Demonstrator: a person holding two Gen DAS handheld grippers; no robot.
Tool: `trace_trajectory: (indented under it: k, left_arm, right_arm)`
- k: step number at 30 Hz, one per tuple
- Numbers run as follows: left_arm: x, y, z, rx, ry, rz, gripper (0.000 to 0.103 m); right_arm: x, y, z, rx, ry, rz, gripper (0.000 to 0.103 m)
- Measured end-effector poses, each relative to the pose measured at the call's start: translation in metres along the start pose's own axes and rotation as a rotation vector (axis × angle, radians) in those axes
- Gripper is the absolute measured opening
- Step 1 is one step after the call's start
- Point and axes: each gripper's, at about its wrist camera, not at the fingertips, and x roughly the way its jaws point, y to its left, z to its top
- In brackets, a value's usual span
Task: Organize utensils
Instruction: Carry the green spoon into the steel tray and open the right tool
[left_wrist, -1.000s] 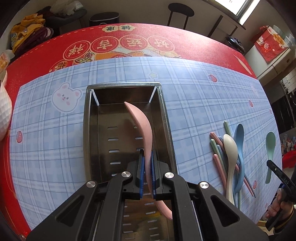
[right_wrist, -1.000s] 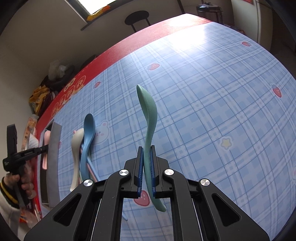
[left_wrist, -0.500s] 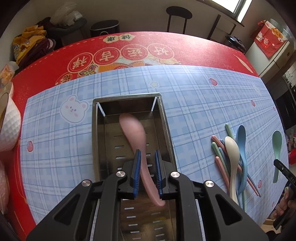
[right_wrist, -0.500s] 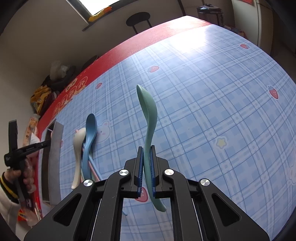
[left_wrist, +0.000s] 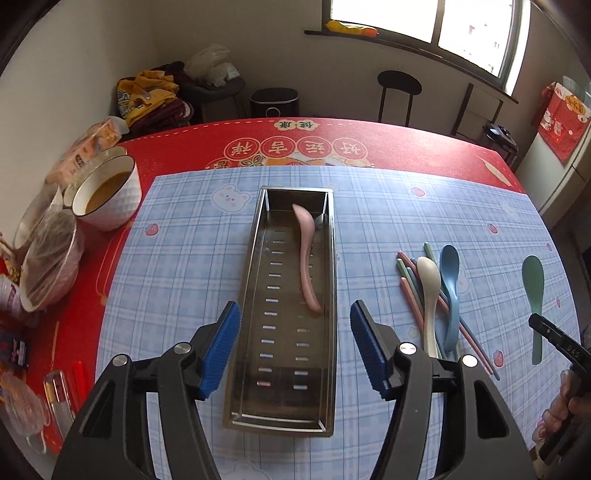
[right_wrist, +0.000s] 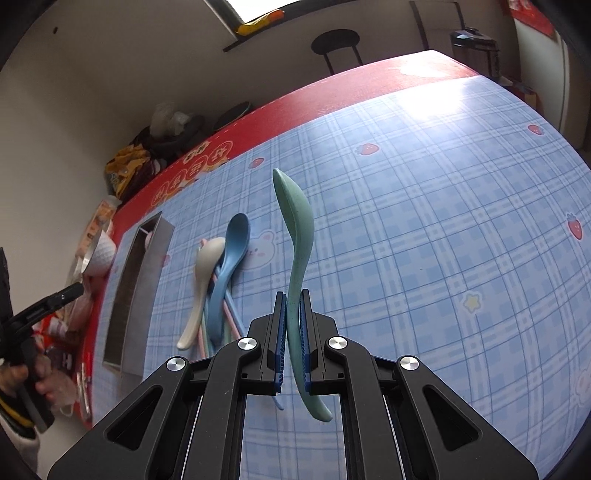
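Observation:
A pink spoon (left_wrist: 306, 254) lies loose inside the long steel utensil tray (left_wrist: 236, 325), along its right side. High above the tray's near half hangs my left gripper (left_wrist: 293, 332), its jaws opening, nothing between them. My right gripper (right_wrist: 293, 325) is shut on the handle of a green spoon (right_wrist: 295, 236), lifted off the cloth; the same green spoon (left_wrist: 533, 288) shows at the right in the left wrist view. A white spoon (left_wrist: 430, 291), a blue spoon (left_wrist: 451, 284) and several chopsticks (left_wrist: 408, 286) lie in a heap right of the tray.
Bowls (left_wrist: 107, 192) and covered dishes (left_wrist: 48, 262) crowd the table's left edge on the red mat. A blue checked cloth (right_wrist: 424, 206) covers the table. A person's hand (right_wrist: 22, 373) grips the left gripper's handle. Stools stand beyond the far edge.
My left gripper let go of the pink spoon, which dropped into the tray, then opened wide and pulled up and back. The right gripper rose slightly and rolled, still holding the green spoon.

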Motion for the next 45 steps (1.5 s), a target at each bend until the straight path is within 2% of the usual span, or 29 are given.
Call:
trace_trajectory:
  k: [1, 6, 10, 14, 26, 32, 39, 45]
  left_arm:
    - [-0.006, 0.001, -0.005, -0.01, -0.004, -0.002, 0.063]
    - [-0.028, 0.009, -0.027, -0.031, -0.049, 0.007, 0.082]
    - [-0.036, 0.023, -0.035, -0.024, -0.073, 0.013, 0.09]
    - [-0.038, 0.047, -0.037, -0.01, -0.103, 0.02, 0.097]
    - [-0.023, 0.115, -0.036, -0.034, -0.126, -0.078, 0.097]
    - [-0.014, 0.147, -0.037, -0.062, -0.119, -0.081, 0.097]
    - [-0.002, 0.177, -0.038, -0.108, -0.109, -0.077, 0.097]
    - [0.005, 0.181, -0.037, -0.111, -0.092, -0.091, 0.097]
  right_arm:
    - [0.0, 0.005, -0.001, -0.007, 0.01, 0.002, 0.007]
    - [-0.004, 0.042, -0.004, -0.079, 0.017, -0.011, 0.007]
    - [0.004, 0.073, -0.006, -0.08, 0.026, -0.05, 0.007]
    - [0.021, 0.117, -0.01, -0.136, 0.052, -0.081, 0.007]
    - [0.103, 0.244, 0.004, -0.293, 0.108, -0.173, 0.007]
    - [0.153, 0.293, 0.018, -0.357, 0.125, -0.261, 0.007]
    - [0.199, 0.308, 0.028, -0.361, 0.189, -0.375, 0.007]
    - [0.22, 0.313, 0.03, -0.418, 0.213, -0.483, 0.008]
